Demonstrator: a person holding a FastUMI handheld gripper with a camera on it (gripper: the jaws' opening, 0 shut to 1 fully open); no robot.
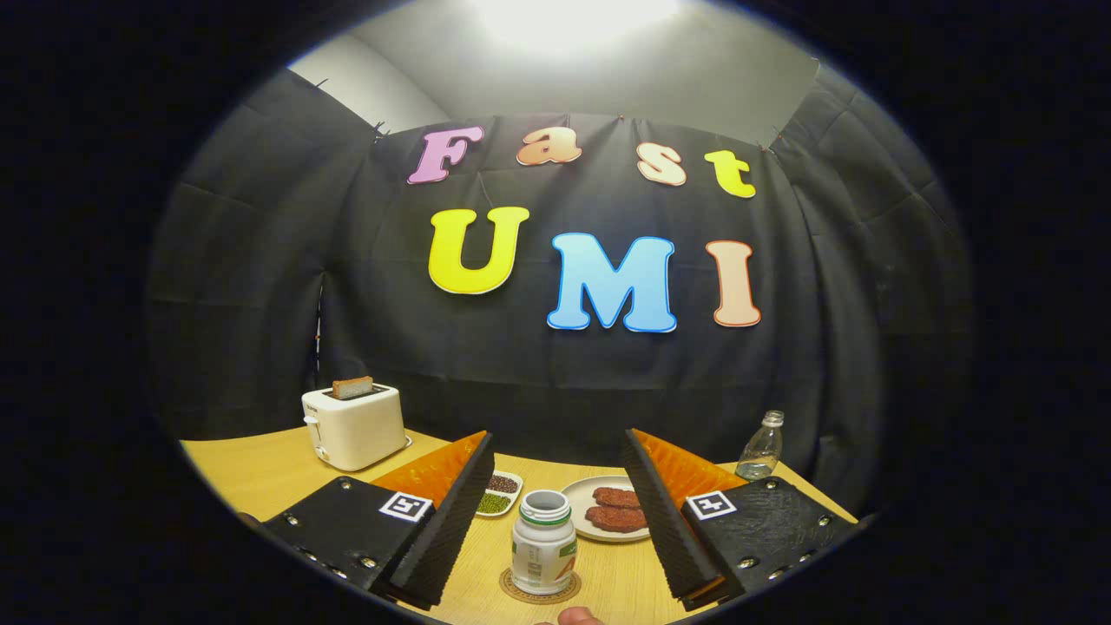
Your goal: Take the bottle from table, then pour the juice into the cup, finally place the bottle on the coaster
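Wide desk (260, 469), toaster (353, 425) far off, plate (580, 495) beyond. Gripper (548, 508) gapes wide, empty. White bottle (543, 553) stands uncapped on the coaster (512, 590) between the fingers; a careless withdrawal could clip it and spill.

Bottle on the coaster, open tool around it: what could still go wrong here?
1. The white bottle has no cap, so a bump from either finger of the open tool could spill it.
2. It stands on a small coaster; a nudge could push it off.
3. The plate of patties sits close behind.
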